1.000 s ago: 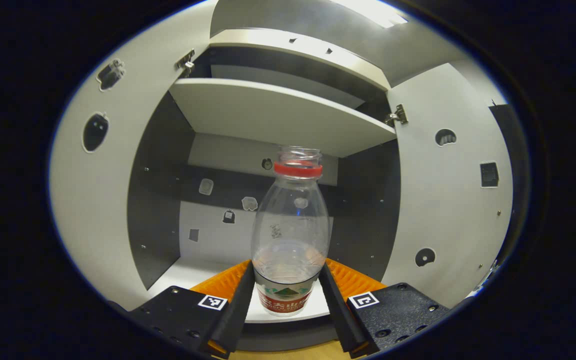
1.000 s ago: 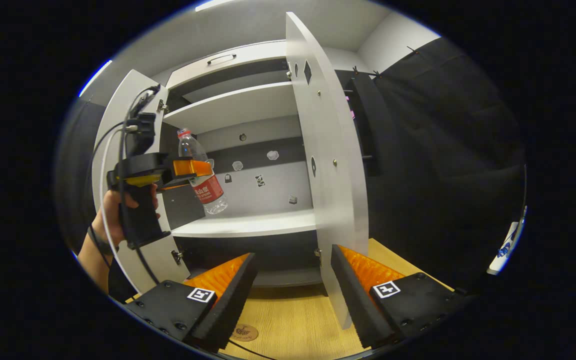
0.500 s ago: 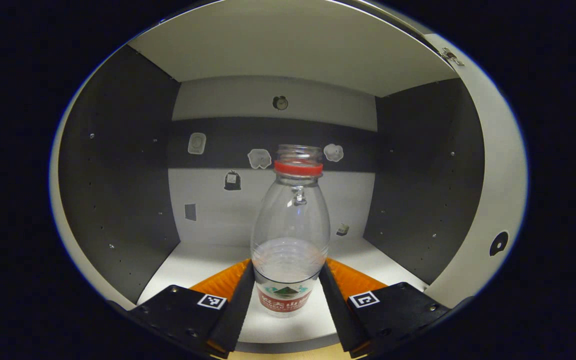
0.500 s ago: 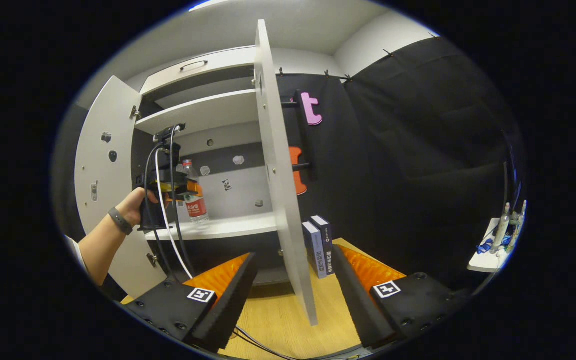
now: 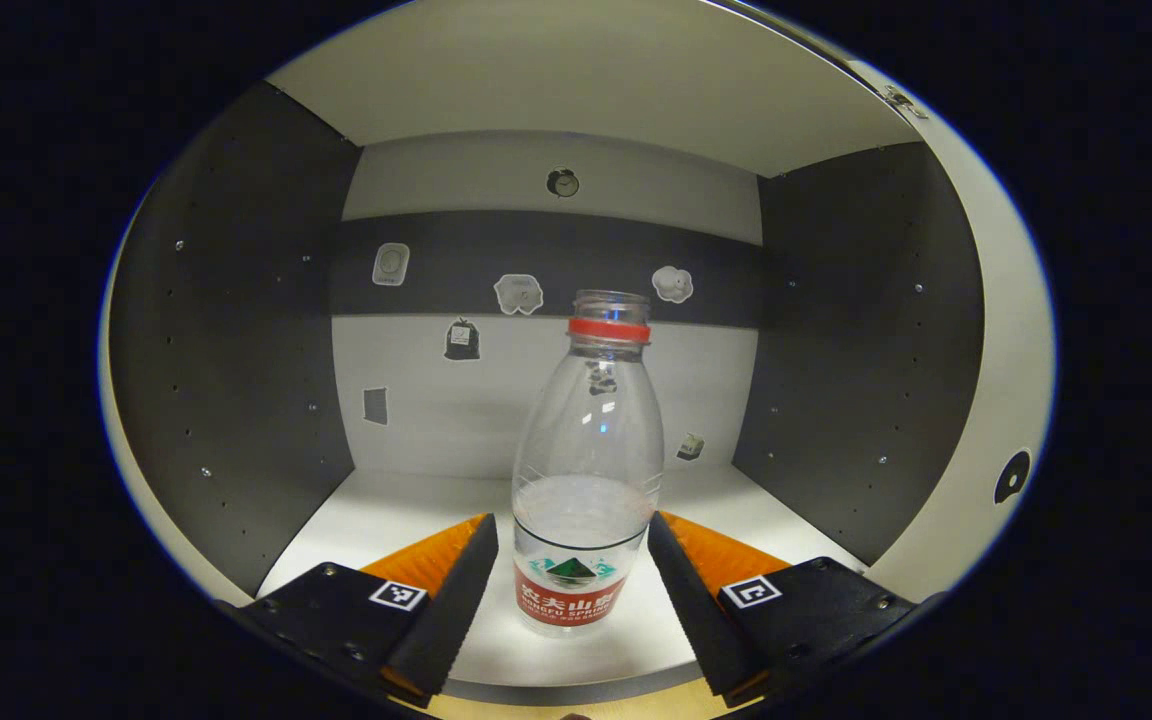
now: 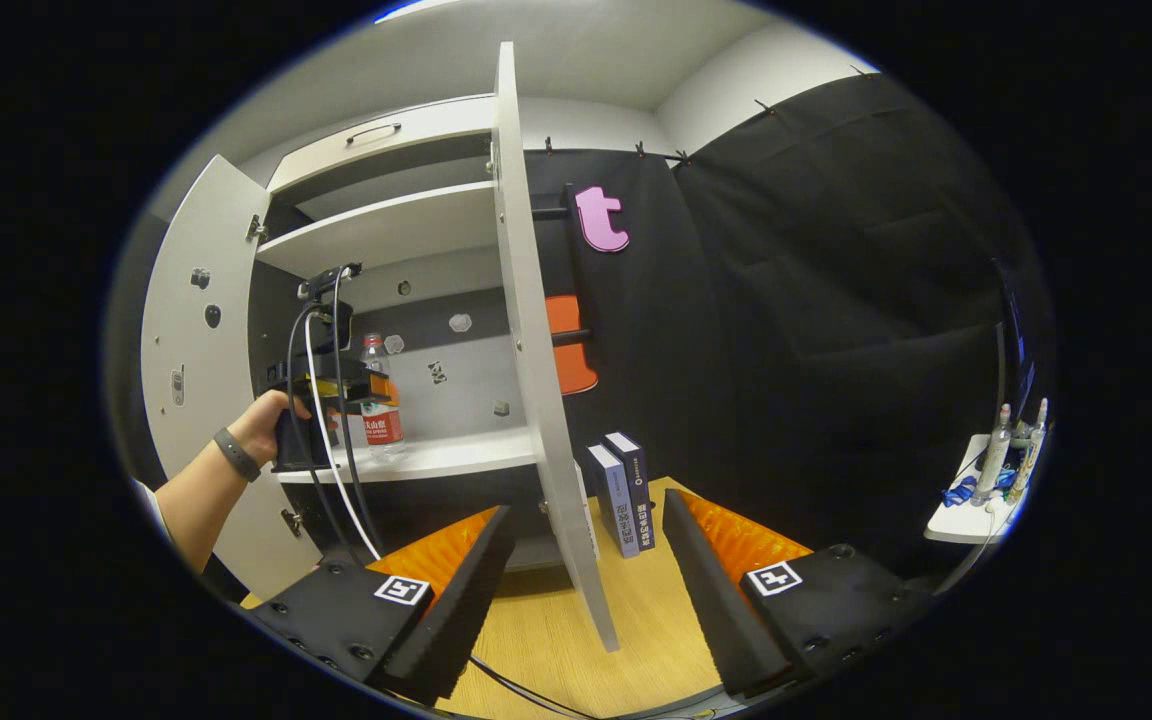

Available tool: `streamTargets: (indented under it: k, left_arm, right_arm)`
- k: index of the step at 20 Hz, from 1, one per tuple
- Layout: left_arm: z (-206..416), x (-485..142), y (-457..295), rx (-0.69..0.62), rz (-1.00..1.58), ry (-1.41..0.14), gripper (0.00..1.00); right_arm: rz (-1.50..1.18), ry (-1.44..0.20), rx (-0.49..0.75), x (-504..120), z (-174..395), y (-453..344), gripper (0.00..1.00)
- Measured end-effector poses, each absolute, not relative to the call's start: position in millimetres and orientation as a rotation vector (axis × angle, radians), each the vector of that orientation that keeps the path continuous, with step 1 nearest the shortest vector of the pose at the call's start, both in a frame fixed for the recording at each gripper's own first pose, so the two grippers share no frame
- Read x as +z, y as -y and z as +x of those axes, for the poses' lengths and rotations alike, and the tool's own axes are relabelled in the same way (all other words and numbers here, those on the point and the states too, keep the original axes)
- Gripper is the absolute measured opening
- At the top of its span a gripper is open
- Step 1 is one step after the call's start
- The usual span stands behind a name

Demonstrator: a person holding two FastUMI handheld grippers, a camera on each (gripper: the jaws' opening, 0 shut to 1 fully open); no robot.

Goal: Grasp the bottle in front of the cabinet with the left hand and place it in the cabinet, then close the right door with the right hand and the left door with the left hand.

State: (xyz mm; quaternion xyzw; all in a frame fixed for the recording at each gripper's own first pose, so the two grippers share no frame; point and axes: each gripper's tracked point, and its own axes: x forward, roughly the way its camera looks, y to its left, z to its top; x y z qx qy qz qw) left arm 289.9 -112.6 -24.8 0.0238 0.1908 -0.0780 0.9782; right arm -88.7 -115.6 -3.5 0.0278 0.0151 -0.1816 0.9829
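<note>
— On the lower shelf (image 5: 376, 520) of the white two-door cabinet (image 6: 386, 215), where does the clear plastic bottle with the red neck ring (image 5: 588, 470) stand?

— Upright, mid-shelf. The left gripper (image 5: 566, 590) flanks it, fingers parted with a gap each side, gripping nothing. Placing looks done.

— What's left?

— Both doors. The right door (image 6: 536, 380) hangs wide open, the left door (image 6: 186, 330) too. The right gripper (image 6: 586, 580) sits open and empty, near the right door's edge.

You get sharp, evenly bright frames. Light falls from above the cabinet (image 6: 386, 200); its shelf (image 5: 576, 640) glares pale beneath the bottle (image 5: 586, 470), side walls stay dim, and fisheye curvature bends its edges.
</note>
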Motion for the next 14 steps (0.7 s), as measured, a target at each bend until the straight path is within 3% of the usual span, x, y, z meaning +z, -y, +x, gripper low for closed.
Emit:
streamTargets:
  k: [7,13,14]
  left_arm:
    - [270,22,109,-0.167,-0.010,-0.226,0.95]
    - [213,97,88,-0.144,-0.032,-0.034,0.92]
    - [201,105,83,-0.140,-0.034,-0.017,0.96]
  right_arm:
    - [0.044,-0.029,-0.348,0,-94,116,0.99]
    - [0.038,-0.041,-0.295,0,-91,103,0.99]
    - [0.034,-0.042,-0.282,2,-90,100,0.99]
